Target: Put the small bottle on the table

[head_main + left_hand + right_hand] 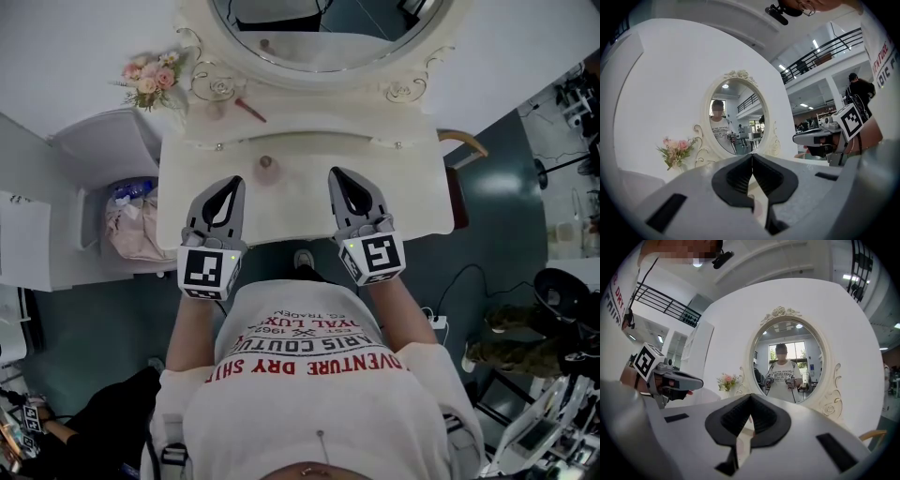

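A small bottle [265, 163] with a brownish cap stands upright on the white dressing table [412, 202], below the oval mirror [328, 37]. Both grippers hover side by side over the table's front half. My left gripper [233, 182] is just left of the bottle and nearer to me, its jaws shut with nothing between them. My right gripper [337, 174] is to the bottle's right, also shut and empty. In the left gripper view my left gripper [752, 157] points at the mirror, with the right gripper [820, 138] beside it. The right gripper view shows my right gripper [750, 397] closed tip to tip.
A pink flower bouquet [150, 75] stands at the table's back left, and a thin red stick [250, 110] lies on the raised shelf. A basket with bags [131, 220] sits left of the table. A wooden chair back [464, 142] is at the right, with cables on the floor.
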A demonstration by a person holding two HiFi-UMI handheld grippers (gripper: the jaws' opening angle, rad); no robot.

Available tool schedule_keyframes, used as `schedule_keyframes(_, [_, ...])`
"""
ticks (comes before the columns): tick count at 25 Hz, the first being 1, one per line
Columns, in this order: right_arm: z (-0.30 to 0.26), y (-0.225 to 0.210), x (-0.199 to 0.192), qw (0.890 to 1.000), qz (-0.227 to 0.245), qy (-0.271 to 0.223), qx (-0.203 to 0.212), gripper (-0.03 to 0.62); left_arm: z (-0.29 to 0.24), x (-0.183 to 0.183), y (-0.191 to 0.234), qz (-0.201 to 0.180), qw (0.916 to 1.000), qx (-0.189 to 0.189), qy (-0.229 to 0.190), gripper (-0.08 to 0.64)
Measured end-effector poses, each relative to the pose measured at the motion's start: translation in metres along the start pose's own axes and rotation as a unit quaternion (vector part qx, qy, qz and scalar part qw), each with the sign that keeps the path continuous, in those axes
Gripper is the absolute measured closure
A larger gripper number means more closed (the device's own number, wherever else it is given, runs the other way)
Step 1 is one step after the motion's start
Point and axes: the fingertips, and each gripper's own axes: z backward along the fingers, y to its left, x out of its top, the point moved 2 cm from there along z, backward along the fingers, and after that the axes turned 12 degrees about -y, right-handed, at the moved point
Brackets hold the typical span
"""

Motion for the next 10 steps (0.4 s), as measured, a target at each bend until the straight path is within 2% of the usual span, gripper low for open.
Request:
schedule_keyframes(4, [-0.002,-0.002,-0.003,1.0,-0.001,0.001,0.0,0.594,-0.004,-0.005,-0.001,-0.016,0.9998,-0.003,0.009,0.552])
schedule_keyframes(10, [-0.002,-0.005,-0.005,1.0,-0.002,-0.001,0.004,0.594,-0.009,-0.011,-0.002,-0.018,0.9997,0.001,0.019,0.552])
